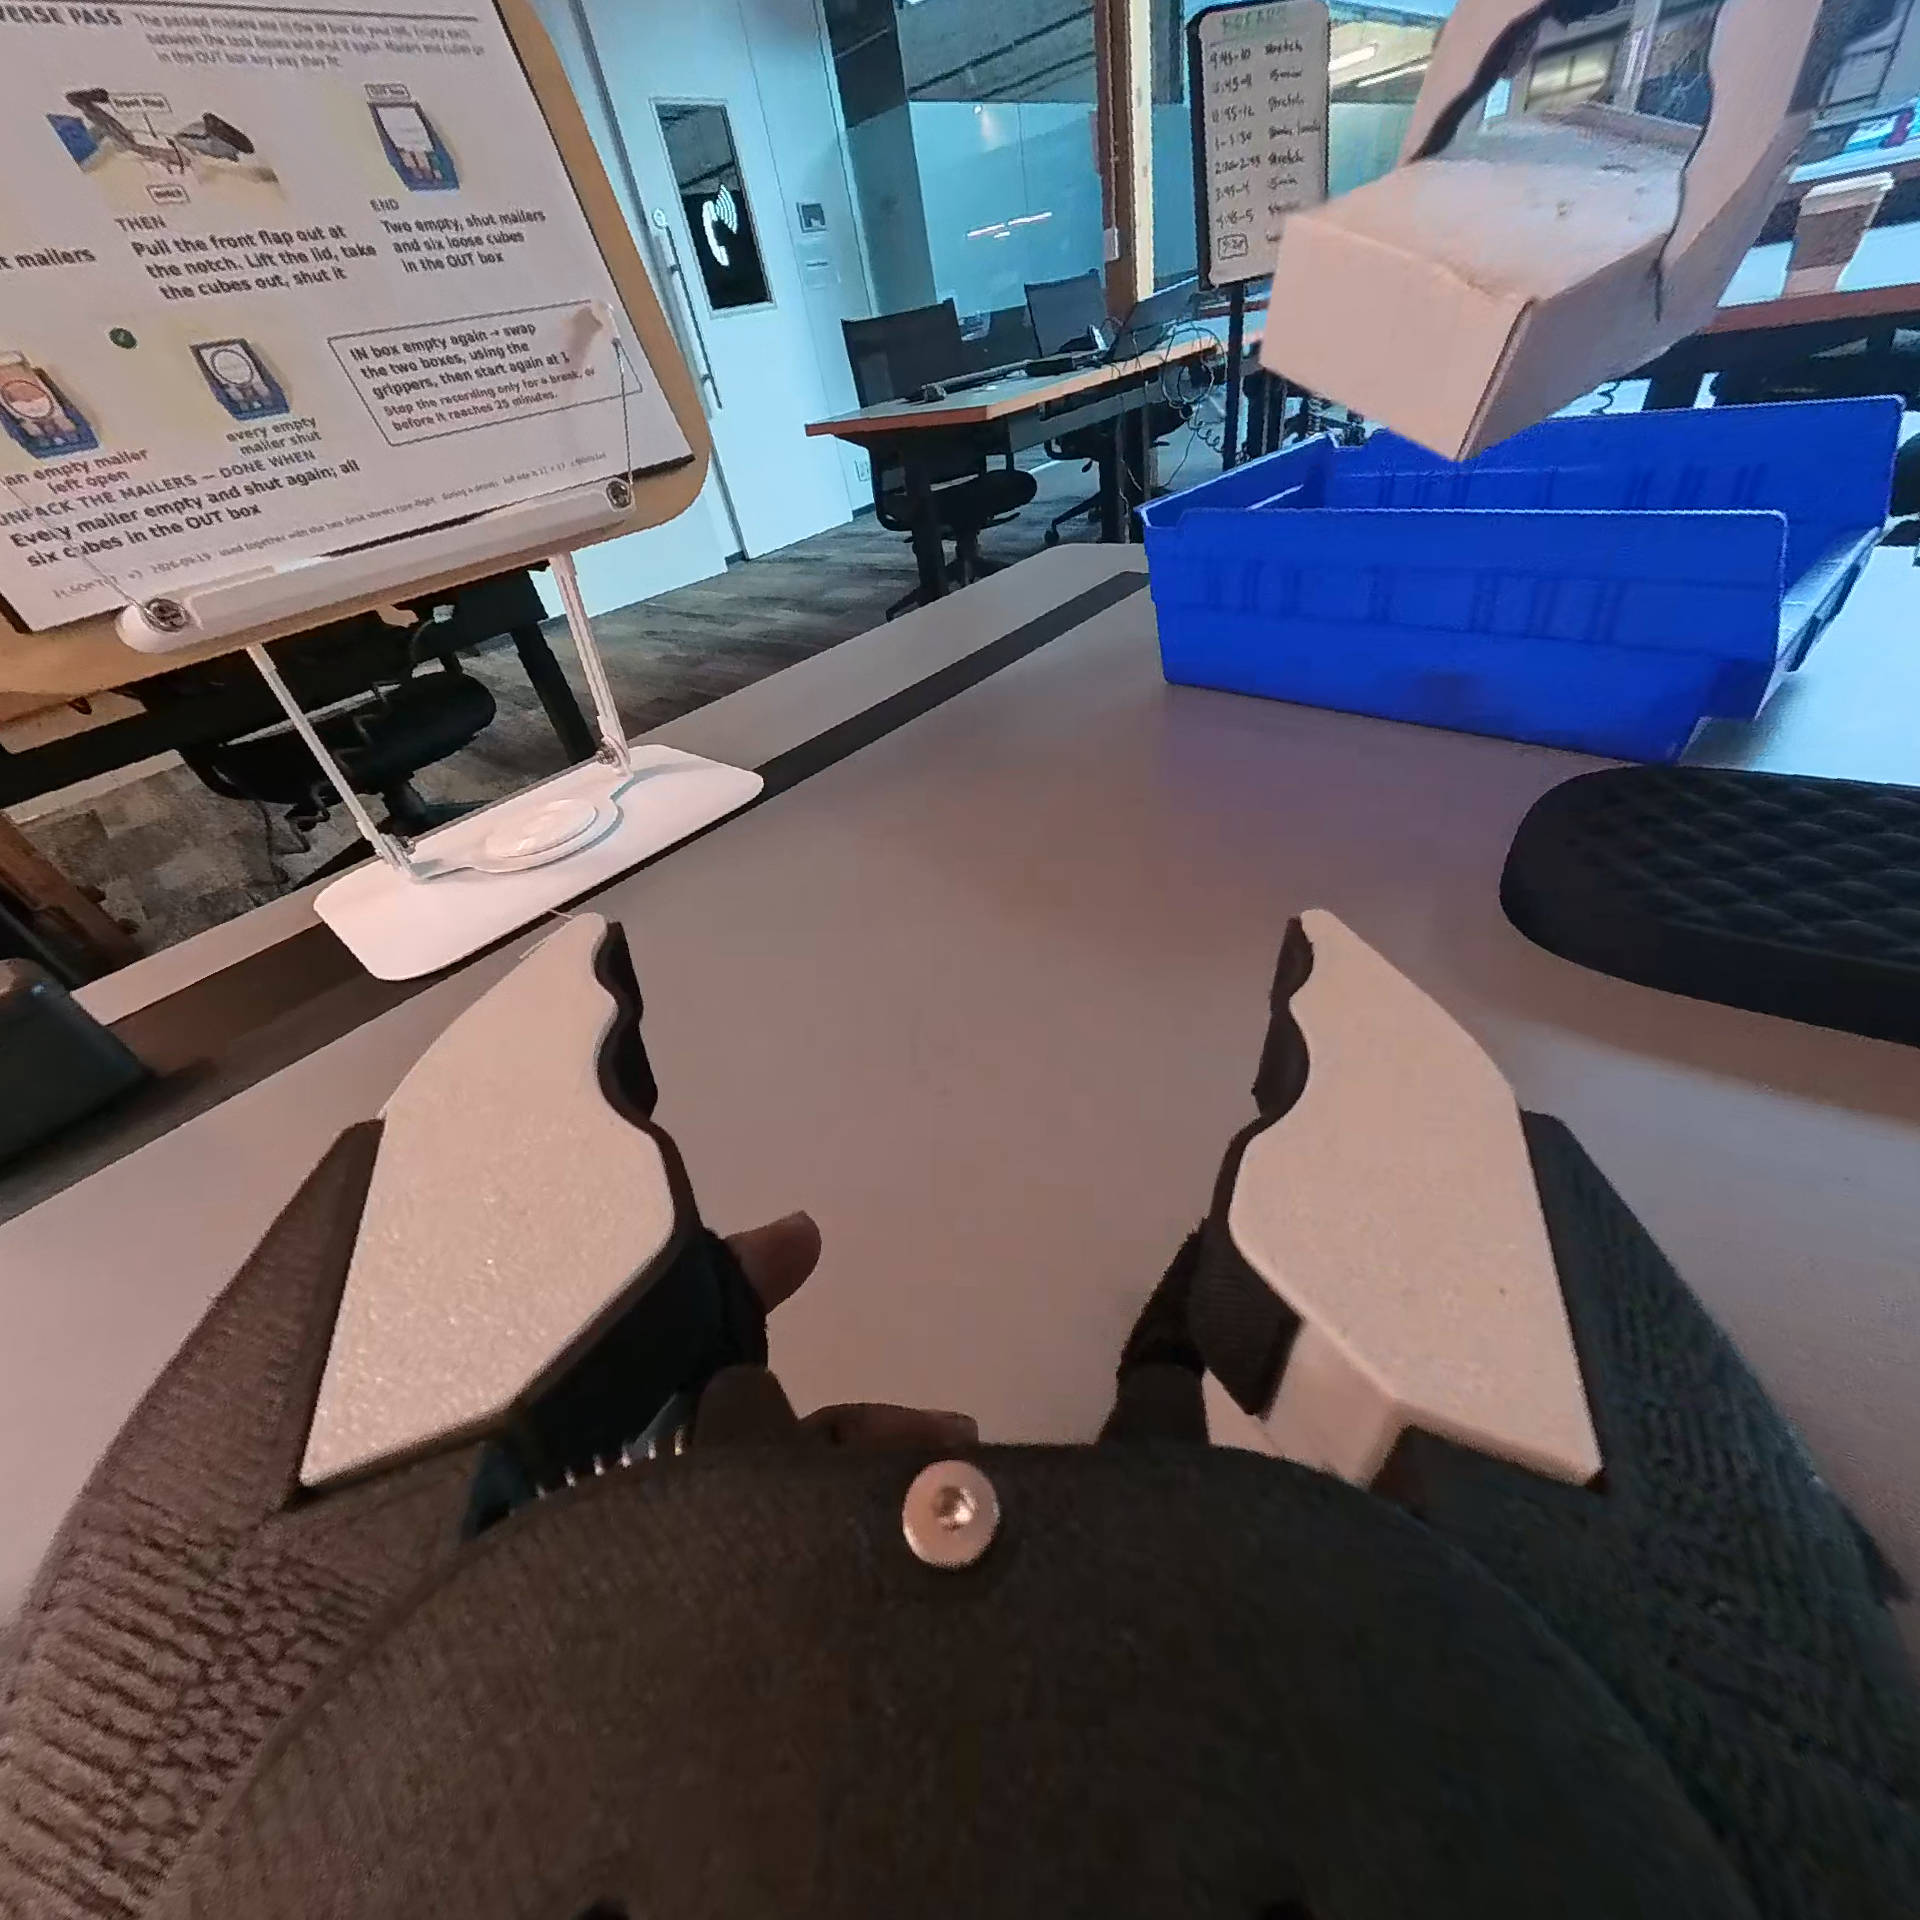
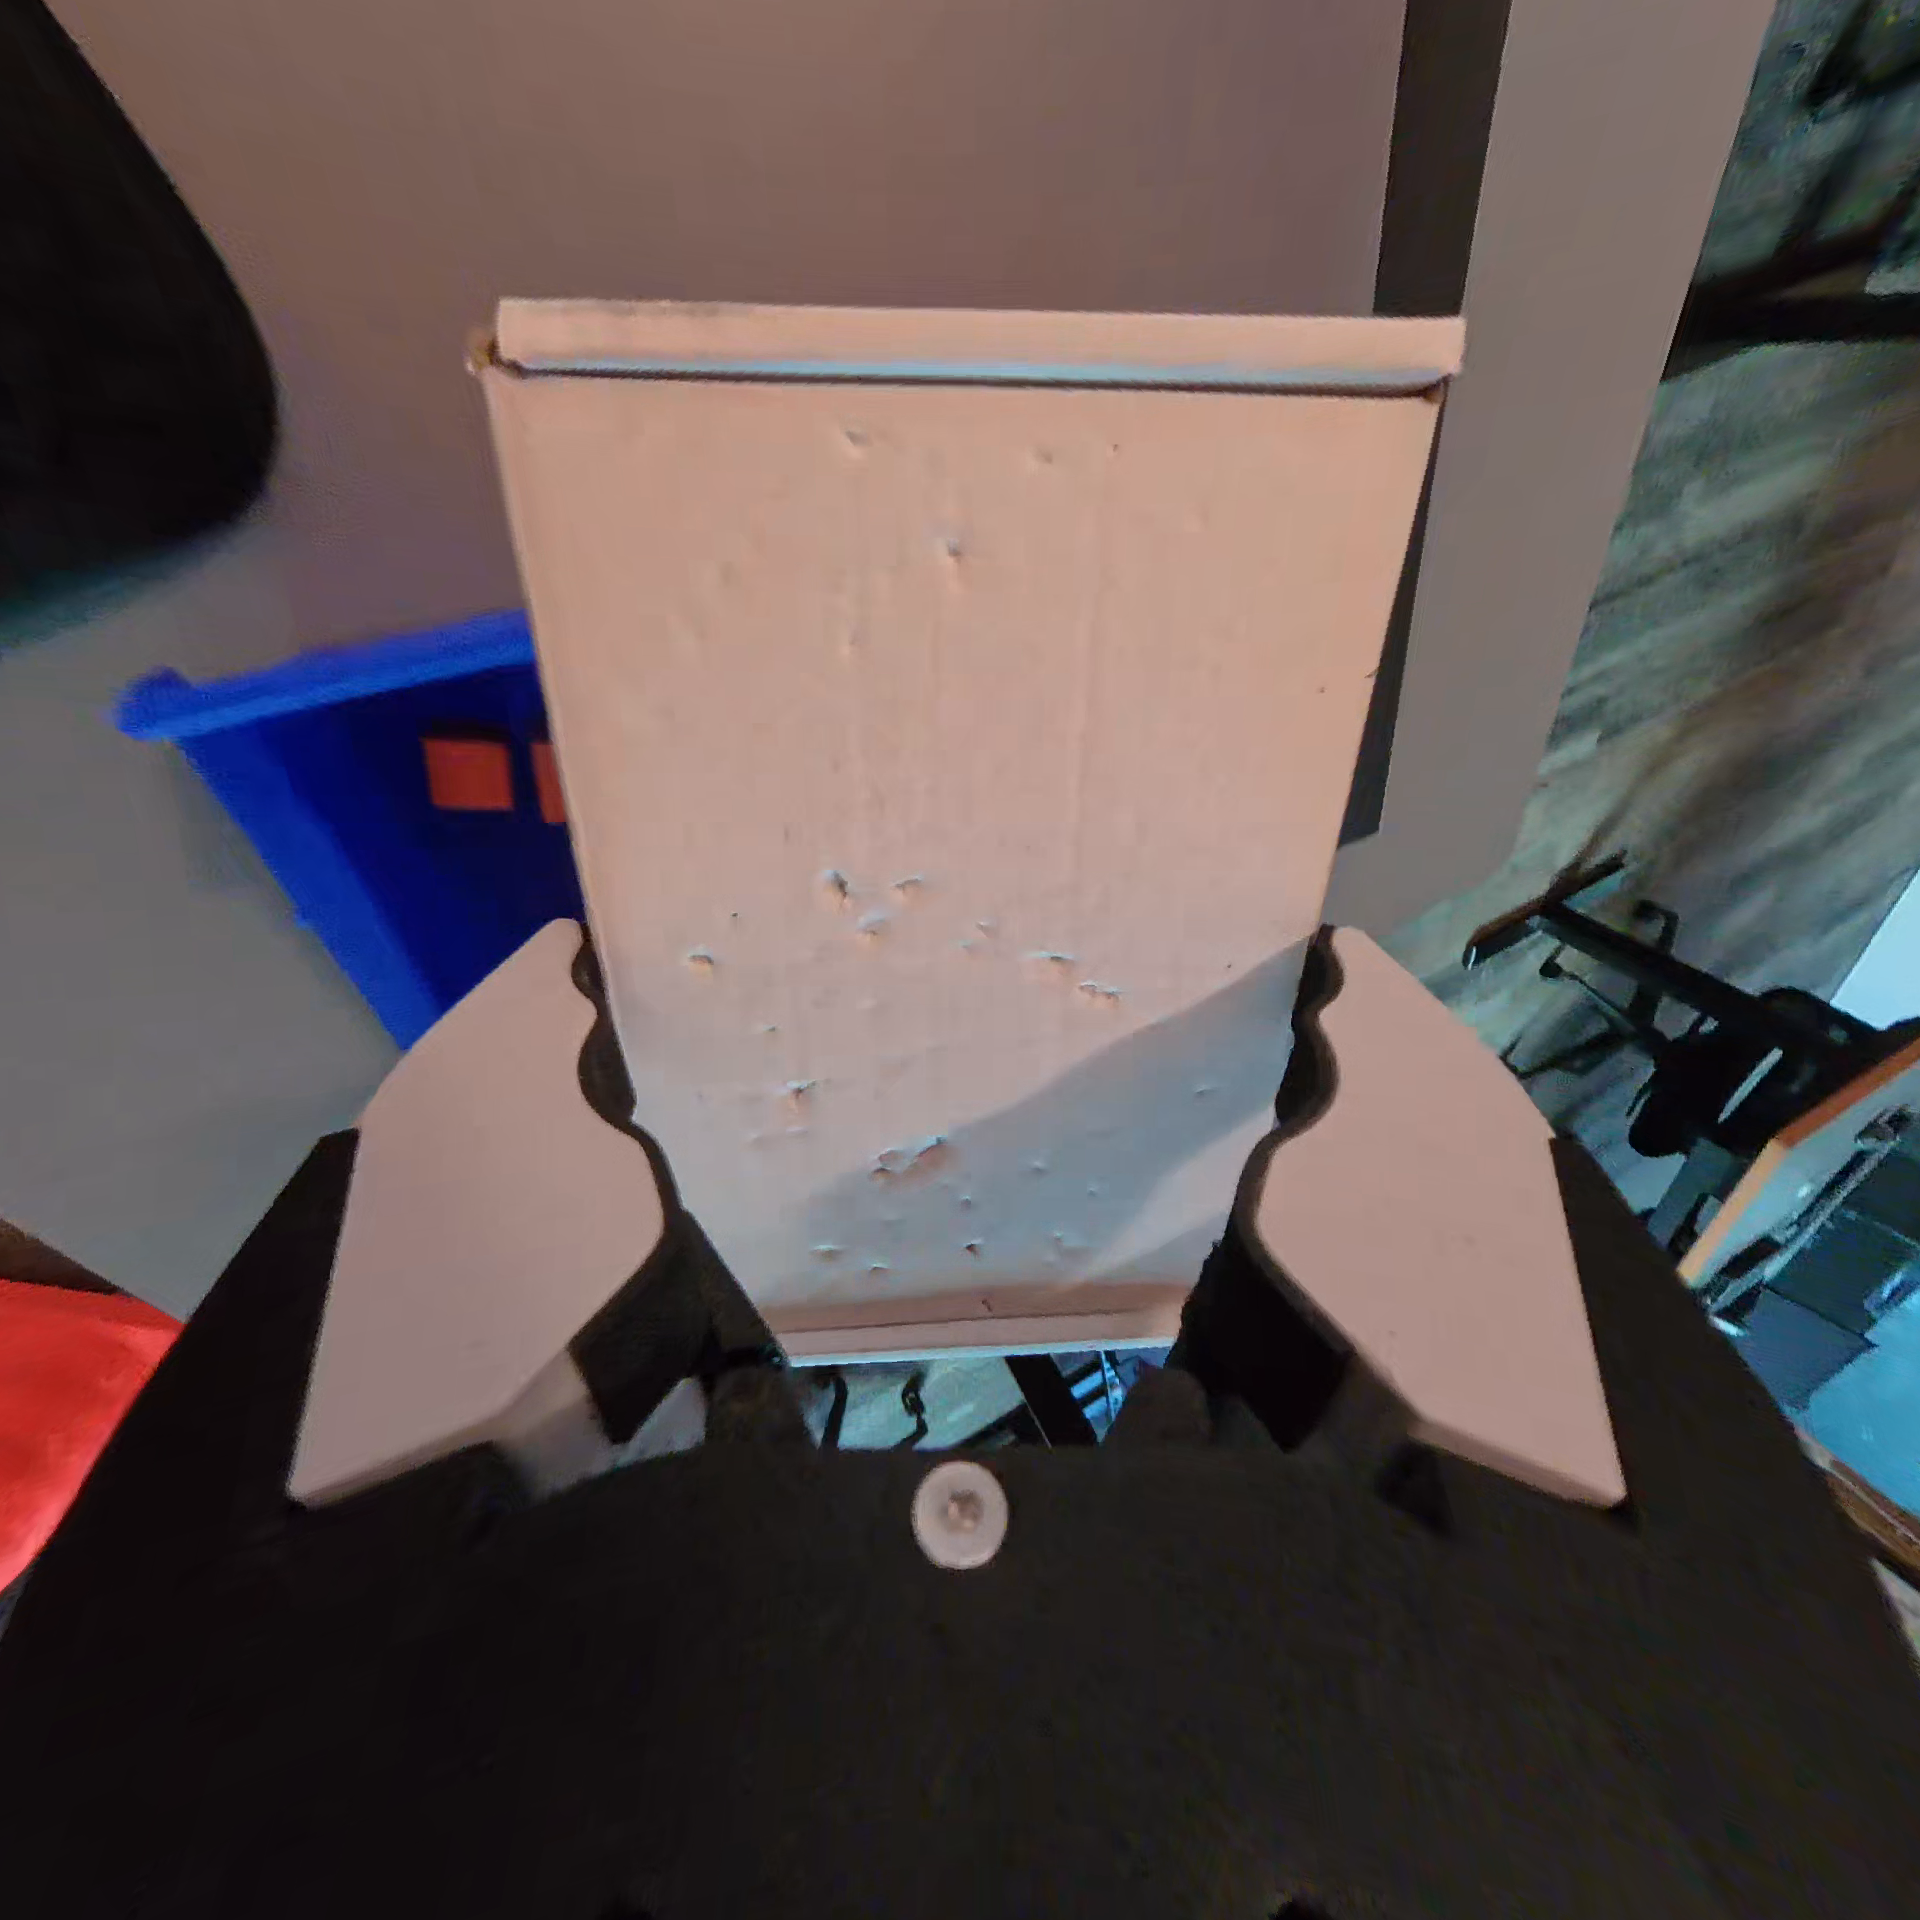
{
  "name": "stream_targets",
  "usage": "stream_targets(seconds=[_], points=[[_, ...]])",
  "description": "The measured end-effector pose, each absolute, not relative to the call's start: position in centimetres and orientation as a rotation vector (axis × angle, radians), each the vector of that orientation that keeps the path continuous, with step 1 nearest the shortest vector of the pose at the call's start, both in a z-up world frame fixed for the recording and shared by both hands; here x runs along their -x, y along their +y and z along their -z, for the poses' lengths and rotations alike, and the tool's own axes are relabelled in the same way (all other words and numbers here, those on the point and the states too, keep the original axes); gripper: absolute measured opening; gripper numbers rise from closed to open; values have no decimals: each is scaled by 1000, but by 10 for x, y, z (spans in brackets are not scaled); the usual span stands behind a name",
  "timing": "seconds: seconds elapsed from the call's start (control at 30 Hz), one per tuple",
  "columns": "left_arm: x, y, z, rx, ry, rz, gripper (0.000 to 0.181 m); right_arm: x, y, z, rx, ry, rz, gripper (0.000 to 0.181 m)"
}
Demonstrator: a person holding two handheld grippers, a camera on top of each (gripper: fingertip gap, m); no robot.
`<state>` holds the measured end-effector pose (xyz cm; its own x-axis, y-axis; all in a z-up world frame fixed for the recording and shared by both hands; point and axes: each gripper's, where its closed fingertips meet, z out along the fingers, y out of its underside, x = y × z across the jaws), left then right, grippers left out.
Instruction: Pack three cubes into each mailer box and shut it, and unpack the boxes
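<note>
The mailer box (image 1: 1455,301) is seen in the left wrist view held aloft at far right, above the blue bin (image 1: 1475,623); the left hand-held gripper (image 1: 956,1039) is spread wide and empty over the surface (image 1: 987,831). In the right wrist view, the box is clamped by the right hand-held gripper (image 2: 951,1039), its long axis running away along the fingers, shut, the bin lying lower left.

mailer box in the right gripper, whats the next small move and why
Probably lower it into the blue bin. The right gripper is shut on the closed mailer box, held in the air above the bin, and the left gripper hangs open and empty over the table.
</note>
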<state>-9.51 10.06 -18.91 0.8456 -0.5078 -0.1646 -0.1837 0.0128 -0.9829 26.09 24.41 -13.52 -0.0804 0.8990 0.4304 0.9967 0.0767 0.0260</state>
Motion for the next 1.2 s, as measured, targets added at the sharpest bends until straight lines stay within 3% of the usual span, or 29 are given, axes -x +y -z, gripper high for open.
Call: stream_targets(seconds=[0.53,1.07,1.2], points=[[94,102,194,1574,583,260,114,-316,318,228,1942,-2157,583,124],[92,103,199,1590,598,270,114,-319,334,271,1928,-2241,613,124],[91,103,199,1590,600,270,114,-319,341,269,1876,-2230,658,118]])
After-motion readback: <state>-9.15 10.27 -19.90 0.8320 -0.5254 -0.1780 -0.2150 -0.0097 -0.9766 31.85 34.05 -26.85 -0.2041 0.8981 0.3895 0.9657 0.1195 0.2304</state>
